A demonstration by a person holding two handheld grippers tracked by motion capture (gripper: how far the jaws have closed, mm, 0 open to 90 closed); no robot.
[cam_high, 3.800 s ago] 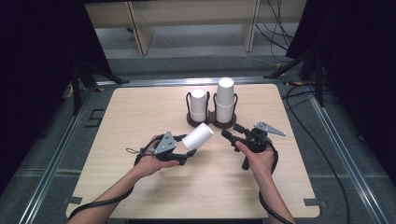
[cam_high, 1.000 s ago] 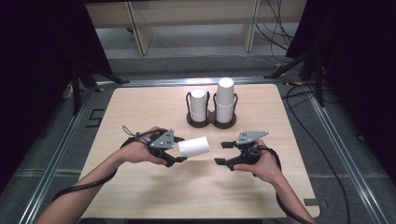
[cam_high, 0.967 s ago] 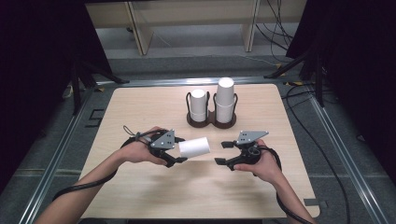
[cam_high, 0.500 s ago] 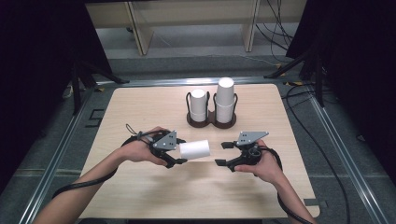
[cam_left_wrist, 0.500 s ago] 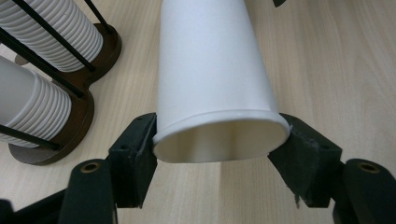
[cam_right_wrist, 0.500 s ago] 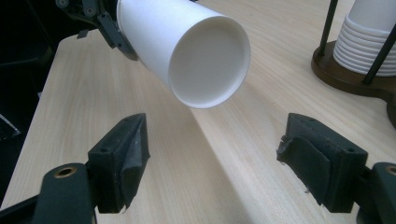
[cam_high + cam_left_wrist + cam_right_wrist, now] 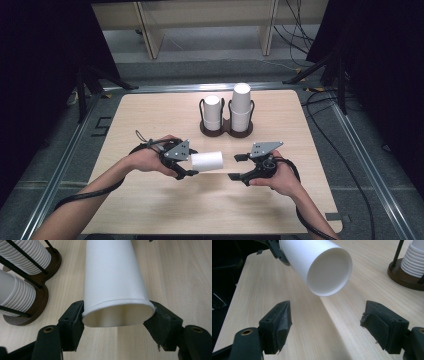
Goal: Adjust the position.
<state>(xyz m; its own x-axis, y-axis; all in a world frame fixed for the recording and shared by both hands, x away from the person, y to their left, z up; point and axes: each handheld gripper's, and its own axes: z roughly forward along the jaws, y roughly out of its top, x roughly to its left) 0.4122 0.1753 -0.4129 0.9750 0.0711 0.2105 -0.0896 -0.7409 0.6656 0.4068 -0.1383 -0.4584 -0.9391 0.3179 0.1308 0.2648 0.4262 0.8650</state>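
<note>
The paper cup [image 7: 113, 282] runs off the top edge in the left gripper view, so its base is cut off. Beside it, the cup stacks [image 7: 23, 275] in the holder [image 7: 41, 300] are cropped at the left edge. In the right gripper view, the cup hides the left gripper [image 7: 275, 250] gripping it.
</note>
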